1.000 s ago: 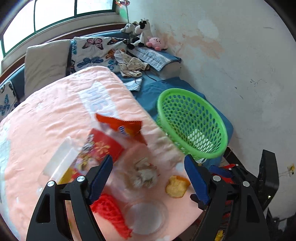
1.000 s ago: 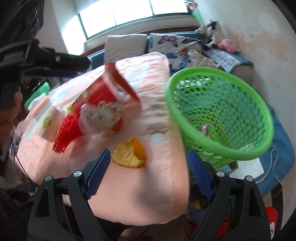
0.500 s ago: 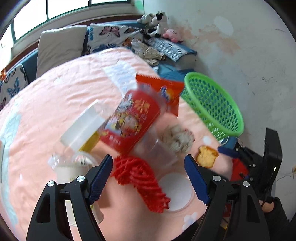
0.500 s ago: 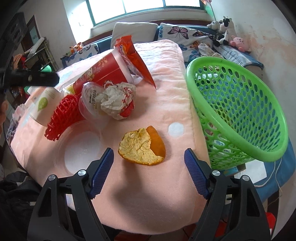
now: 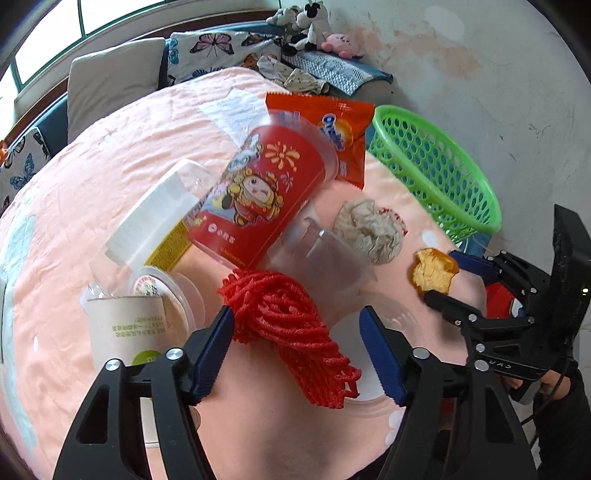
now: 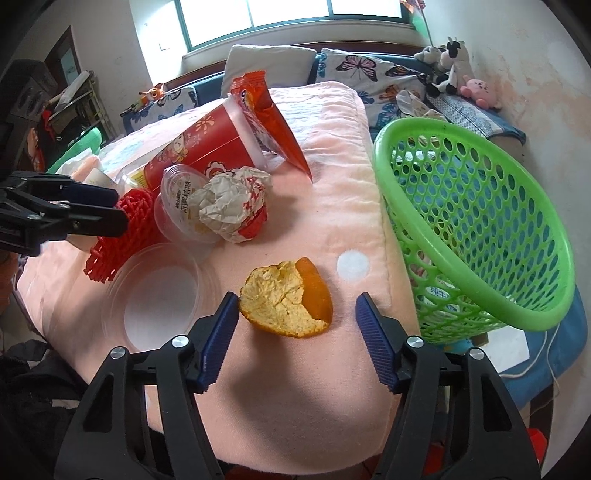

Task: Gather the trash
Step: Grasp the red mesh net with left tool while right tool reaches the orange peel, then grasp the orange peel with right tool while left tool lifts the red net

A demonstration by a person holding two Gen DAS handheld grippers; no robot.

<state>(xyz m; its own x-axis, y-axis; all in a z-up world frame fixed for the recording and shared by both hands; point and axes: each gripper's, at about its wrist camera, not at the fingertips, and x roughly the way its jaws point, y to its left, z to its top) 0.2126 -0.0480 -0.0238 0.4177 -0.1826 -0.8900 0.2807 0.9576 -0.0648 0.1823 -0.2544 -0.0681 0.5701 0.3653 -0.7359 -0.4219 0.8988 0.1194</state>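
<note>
orange peel (image 6: 286, 301) between wide-open right hand-held gripper (image 6: 293, 314) | left hand-held gripper (image 5: 297, 326) wide open over red net (image 5: 288, 325)

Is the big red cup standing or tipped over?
Tipped over. The red cup lies on its side on the pink blanket, its rim toward the orange snack wrapper.

Setting: a lived-in home room. Blue sofa (image 6: 476, 110) under the wide window (image 6: 291, 14) carries butterfly-print cushions (image 6: 369, 70) and plush toys (image 6: 454, 62); stained plaster wall (image 5: 480, 74) beside it.
</note>
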